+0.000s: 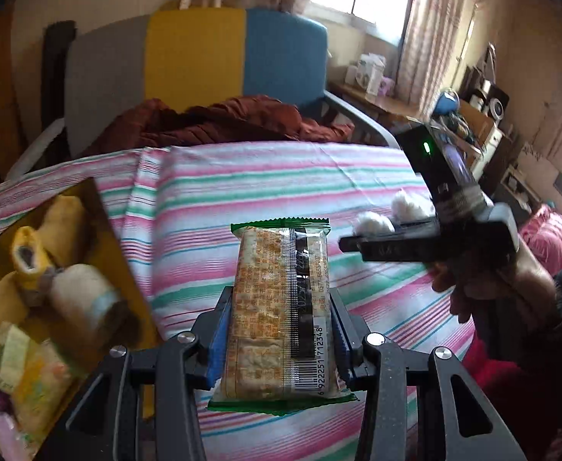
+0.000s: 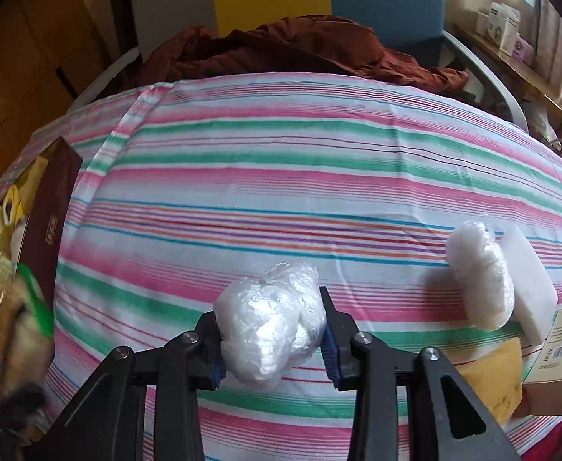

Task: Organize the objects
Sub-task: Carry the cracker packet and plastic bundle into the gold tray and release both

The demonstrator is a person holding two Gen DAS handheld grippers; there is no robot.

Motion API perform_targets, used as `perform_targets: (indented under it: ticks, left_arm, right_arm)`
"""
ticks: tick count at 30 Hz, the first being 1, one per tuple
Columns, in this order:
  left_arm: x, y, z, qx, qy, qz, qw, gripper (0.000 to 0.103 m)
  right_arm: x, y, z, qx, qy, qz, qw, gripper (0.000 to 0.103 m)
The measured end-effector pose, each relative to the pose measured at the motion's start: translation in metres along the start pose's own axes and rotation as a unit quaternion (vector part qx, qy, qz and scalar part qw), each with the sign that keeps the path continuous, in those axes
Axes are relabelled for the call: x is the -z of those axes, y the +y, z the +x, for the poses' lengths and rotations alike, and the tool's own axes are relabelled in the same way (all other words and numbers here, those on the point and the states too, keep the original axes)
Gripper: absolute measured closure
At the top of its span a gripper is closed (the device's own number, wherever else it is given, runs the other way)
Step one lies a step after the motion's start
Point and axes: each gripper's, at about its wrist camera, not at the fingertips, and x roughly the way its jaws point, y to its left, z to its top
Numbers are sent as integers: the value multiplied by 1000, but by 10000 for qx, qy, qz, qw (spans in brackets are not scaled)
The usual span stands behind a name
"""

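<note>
Two tools are each carrying something above the surface draped in a pink, green and white striped cloth (image 2: 281, 161). At the far left, an open brown cardboard box (image 1: 100, 230) is holding yellow rolled items and small wrapped snacks, its contents blurred. Just right of it, the left tool (image 1: 281, 330) is clamping its blue-padded fingers (image 1: 219, 330) on a green-edged clear packet of biscuits (image 1: 281, 307), barcode side up, lifted clear of the cloth. Further right, the right tool (image 2: 273, 330) is squeezing a crumpled wad of clear plastic film over something white (image 2: 273, 322) between its pads; in the left wrist view a hand (image 1: 492, 292) is gripping that tool's handle. Right of it, a second white plastic-wrapped bundle (image 2: 480, 276) is lying on the cloth, touching a flat white block (image 2: 530, 288). Near the right edge, a yellow sponge-like piece (image 2: 492, 376) and a pale cardboard carton (image 2: 557, 361) are sitting together. Behind the surface, a rust-brown garment (image 2: 300, 50) is lying over a grey, yellow and blue chair (image 1: 204, 61).
</note>
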Motion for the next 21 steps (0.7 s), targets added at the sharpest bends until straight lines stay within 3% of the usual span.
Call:
perform_targets:
  ticks: [6, 11, 21]
  left_arm:
    - [6, 58, -45, -414, -274, -504, 9975, 58]
    - [22, 113, -75, -831, -427, -1067, 9899, 58]
    - [56, 205, -127, -1282, -711, -2243, 9634, 58]
  right_arm:
    - [4, 23, -9, 25, 0, -214, 9998, 65]
    - [6, 55, -33, -106, -227, -365, 9990, 65]
    - [6, 157, -79, -877, -734, -878, 9896, 65]
